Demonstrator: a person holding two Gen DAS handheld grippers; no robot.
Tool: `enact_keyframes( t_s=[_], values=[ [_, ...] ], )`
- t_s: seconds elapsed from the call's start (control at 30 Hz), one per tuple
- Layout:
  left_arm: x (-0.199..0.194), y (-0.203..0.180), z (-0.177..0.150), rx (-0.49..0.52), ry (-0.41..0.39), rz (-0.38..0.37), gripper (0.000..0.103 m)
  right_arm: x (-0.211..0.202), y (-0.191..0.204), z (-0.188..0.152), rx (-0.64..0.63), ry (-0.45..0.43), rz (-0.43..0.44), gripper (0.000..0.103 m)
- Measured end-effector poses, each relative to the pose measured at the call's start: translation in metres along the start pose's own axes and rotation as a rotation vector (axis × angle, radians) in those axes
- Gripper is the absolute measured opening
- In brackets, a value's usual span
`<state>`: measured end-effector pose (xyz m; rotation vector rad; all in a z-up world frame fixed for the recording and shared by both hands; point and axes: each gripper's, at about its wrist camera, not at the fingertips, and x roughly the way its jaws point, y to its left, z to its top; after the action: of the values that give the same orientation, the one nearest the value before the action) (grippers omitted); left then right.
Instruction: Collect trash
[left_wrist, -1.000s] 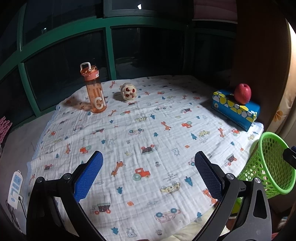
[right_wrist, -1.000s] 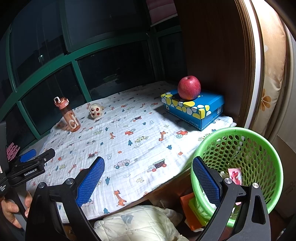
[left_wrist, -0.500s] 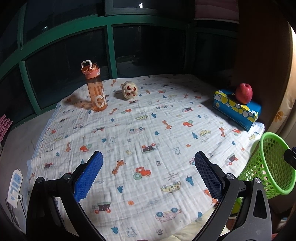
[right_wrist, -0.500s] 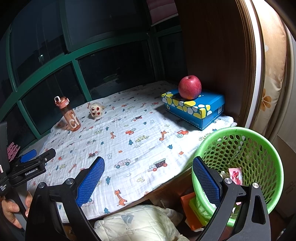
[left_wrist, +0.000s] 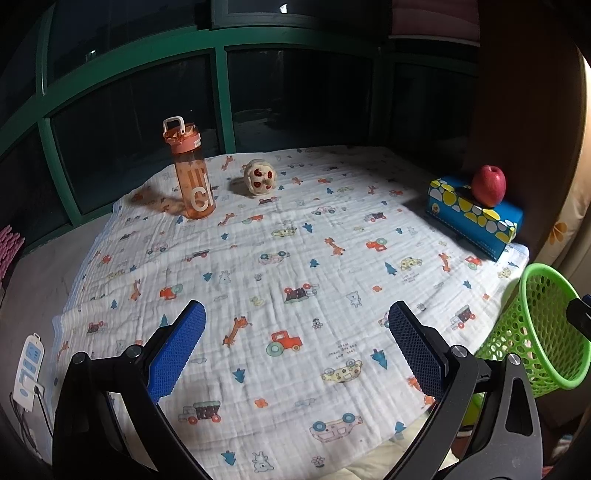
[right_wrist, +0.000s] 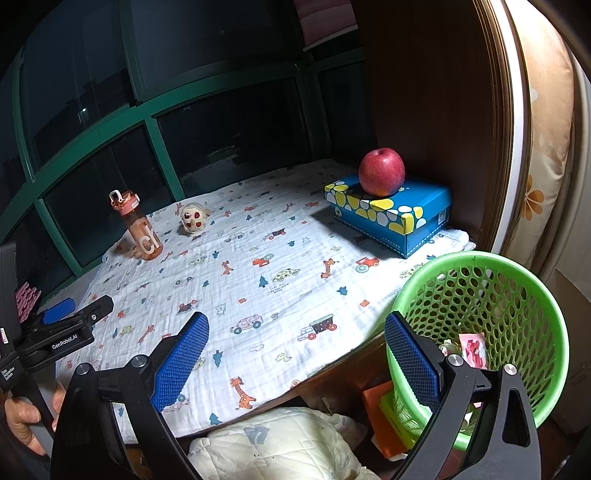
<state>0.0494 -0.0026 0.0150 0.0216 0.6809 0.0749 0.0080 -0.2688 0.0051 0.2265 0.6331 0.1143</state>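
Both grippers hover with fingers spread wide and empty above a table draped in a white printed cloth (left_wrist: 295, 258) patterned with cars, giraffes and trees. In the left wrist view, the left gripper (left_wrist: 295, 343) fills the lower frame, its blue ribbed pads (left_wrist: 177, 350) well apart over the near part of the cloth. In the right wrist view, the right gripper (right_wrist: 295, 354) hangs over the table's near edge — its right-hand pad (right_wrist: 412, 358) overlaps the rim of a green mesh wastebasket (right_wrist: 517, 295) at the lower right of the frame.

The basket stands just beside the table and holds scraps, among them a pink wrapper (right_wrist: 472, 349) and some pale crumpled paper. The one piece of trash on the cloth, a crumpled wrapper with red spots (left_wrist: 259, 177), lies toward the upper centre of the left view, just right of an upright orange water bottle (left_wrist: 190, 177) and well apart from both grippers.

At the right of the frame a red apple (right_wrist: 382, 171) sits on a blue box with yellow and white dots (right_wrist: 391, 218). Dark green-framed windows (left_wrist: 221, 92) fill the background. At the far left of the right wrist view, a person's hand (right_wrist: 26, 417) grips the left gripper's handle.
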Motion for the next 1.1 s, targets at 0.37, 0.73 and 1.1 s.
enact_keyframes(
  t_s=[0.37,0.73,1.1],
  values=[
    [0.0008,0.0001,-0.0030,-0.005,0.001,0.007,0.098,0.0010,0.0026,-0.0012,-0.005,0.002,0.008,0.093],
    [0.0012,-0.0002,-0.0034,-0.005,0.001,0.015,0.098,0.0031,0.0038,-0.0024,-0.009,0.006,0.010,0.093],
    [0.0035,0.0010,-0.0025,-0.015,0.016,0.019,0.098,0.0043,0.0066,-0.0033,-0.010,0.011,0.016,0.093]
  ],
)
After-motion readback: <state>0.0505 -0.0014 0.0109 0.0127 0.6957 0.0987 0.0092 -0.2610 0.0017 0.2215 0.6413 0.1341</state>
